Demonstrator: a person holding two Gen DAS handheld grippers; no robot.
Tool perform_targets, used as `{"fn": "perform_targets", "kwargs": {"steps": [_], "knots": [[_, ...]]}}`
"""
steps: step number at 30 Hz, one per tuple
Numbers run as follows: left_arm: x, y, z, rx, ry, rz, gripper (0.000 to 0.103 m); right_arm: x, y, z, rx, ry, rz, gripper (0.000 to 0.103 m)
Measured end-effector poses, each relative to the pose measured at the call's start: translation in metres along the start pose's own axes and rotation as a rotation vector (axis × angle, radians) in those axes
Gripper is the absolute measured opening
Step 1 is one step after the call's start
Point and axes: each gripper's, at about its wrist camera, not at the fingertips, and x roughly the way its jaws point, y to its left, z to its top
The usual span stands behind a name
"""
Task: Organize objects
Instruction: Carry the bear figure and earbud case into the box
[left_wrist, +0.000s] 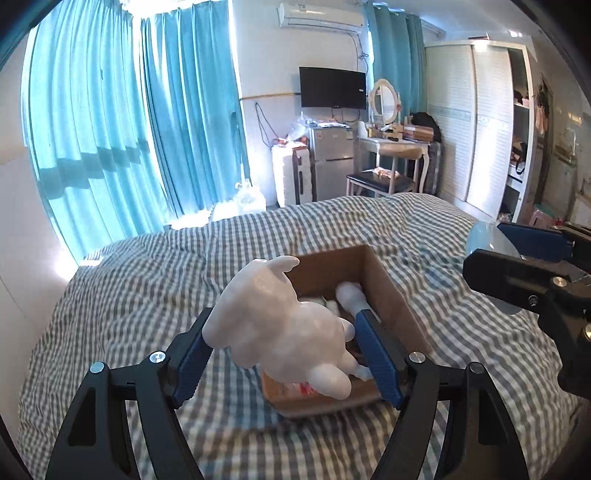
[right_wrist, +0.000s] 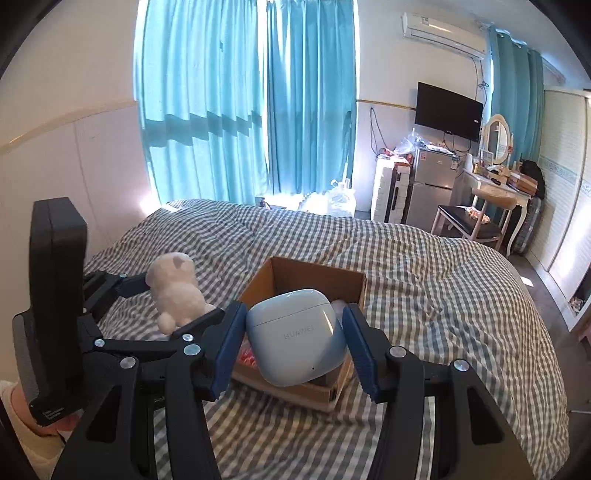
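Both grippers hang over the open brown cardboard box (right_wrist: 295, 280) sitting on the grey-and-white checked bedcover (right_wrist: 424, 266), centre of each frame. The left gripper (left_wrist: 284, 354) has its blue-padded fingers (left_wrist: 380, 354) clamped around a pale pink, glossy, long-eared animal figurine (left_wrist: 284, 325), which fills the lower middle of the left wrist view and hovers above the box's near edge. The right gripper (right_wrist: 295, 343) pinches a light blue, rounded plastic earbud case (right_wrist: 295, 332) between its pads, right over the box mouth; from the left wrist view the right gripper (left_wrist: 491, 258) shows at the right edge, its load mostly hidden.

Now the risks. The figurine looks smooth and lumpy, and in the left wrist view the grip sits low on its body, so it could well twist or slip out if the hold eases too soon, and it may land on the bedcover instead of in the box. The case is slick and curved too; a squeeze on its rounded sides could squirt it out. Both grippers crowd one small opening, so they may knock together or nudge the box, which rests on soft bedding and could tip. A white rounded object (left_wrist: 351, 295) already lies inside, leaving less room.

Writing: the case front reads "HUAWEI". There is small white print low on the left gripper's black housing, lower left of the right wrist view, too small to read. Red-and-white packaging peeks from the box, not legible.
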Motion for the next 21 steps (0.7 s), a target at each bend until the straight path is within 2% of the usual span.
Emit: {"fn": "perform_targets", "kwargs": {"steps": [2,7,10,13,17,21], "knots": [[0.021,0.006,0.011,0.0,0.013,0.012,0.077,0.016,-0.008,0.009,0.024,0.008,0.001,0.054],[0.077,0.015,0.02,-0.019,0.066,-0.027,0.077,0.077,-0.034,0.026,0.079,0.064,-0.011,0.054],[0.107,0.005,0.011,0.015,0.103,-0.056,0.077,0.122,-0.047,0.024,0.104,0.124,-0.006,0.054],[0.136,-0.012,0.001,0.092,0.133,-0.067,0.077,0.162,-0.056,0.019,0.115,0.181,-0.005,0.054],[0.161,-0.016,-0.013,0.089,0.188,-0.119,0.077,0.198,-0.065,0.012,0.124,0.225,-0.009,0.054],[0.175,-0.012,-0.012,0.09,0.194,-0.131,0.077,0.223,-0.07,0.006,0.112,0.256,-0.005,0.054]]}}
